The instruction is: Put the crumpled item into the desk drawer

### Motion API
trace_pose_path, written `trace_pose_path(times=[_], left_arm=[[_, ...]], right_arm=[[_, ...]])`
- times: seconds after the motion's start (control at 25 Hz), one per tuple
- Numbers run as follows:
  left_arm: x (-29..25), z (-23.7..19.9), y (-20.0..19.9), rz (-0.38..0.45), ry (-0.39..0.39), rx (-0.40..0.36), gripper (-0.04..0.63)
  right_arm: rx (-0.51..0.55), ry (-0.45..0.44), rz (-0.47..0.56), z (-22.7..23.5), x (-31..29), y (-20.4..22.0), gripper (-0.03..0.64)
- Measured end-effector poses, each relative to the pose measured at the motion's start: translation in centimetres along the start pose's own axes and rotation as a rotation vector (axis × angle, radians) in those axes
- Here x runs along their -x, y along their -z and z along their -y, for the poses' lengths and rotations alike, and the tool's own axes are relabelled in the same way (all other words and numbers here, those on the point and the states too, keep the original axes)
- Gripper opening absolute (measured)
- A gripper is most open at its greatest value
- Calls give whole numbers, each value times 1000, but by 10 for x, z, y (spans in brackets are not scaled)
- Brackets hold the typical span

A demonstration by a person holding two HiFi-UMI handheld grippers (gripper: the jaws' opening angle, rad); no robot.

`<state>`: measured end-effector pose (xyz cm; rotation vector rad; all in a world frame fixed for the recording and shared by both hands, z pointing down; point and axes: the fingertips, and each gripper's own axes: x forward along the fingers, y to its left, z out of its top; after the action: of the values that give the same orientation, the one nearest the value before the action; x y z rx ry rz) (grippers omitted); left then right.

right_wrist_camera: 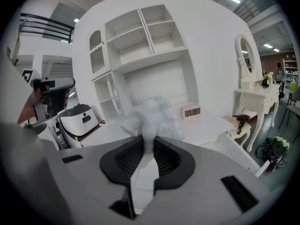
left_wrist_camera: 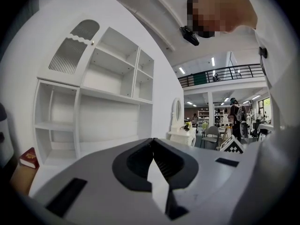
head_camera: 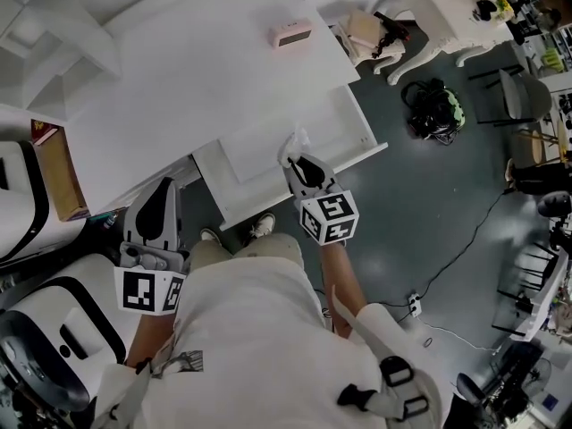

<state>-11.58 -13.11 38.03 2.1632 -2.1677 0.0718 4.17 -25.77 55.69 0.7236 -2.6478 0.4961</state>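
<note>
Where the right gripper jaws pinch its neck, crumpled item: whitish, translucent, wrinkled wad billowing beyond the jaw tips, above the pulled-out drawer. Left gripper: jaws pressed together, empty.

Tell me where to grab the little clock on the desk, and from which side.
Take the clock across its shorter front-to-back depth, coming down from above: it stands upright as a wide, low box, apart from anything else on the desk. The right tool holds the crumpled item, so the left tool seems freer.
</note>
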Motion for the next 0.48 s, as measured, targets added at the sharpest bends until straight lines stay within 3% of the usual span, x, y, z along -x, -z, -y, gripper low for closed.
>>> trace_pose_path(times=[0.48], left_arm=[[25,-15,8,-37,-91,-16,15]], right_arm=[[-7,12,-139,22,-52,59,77]])
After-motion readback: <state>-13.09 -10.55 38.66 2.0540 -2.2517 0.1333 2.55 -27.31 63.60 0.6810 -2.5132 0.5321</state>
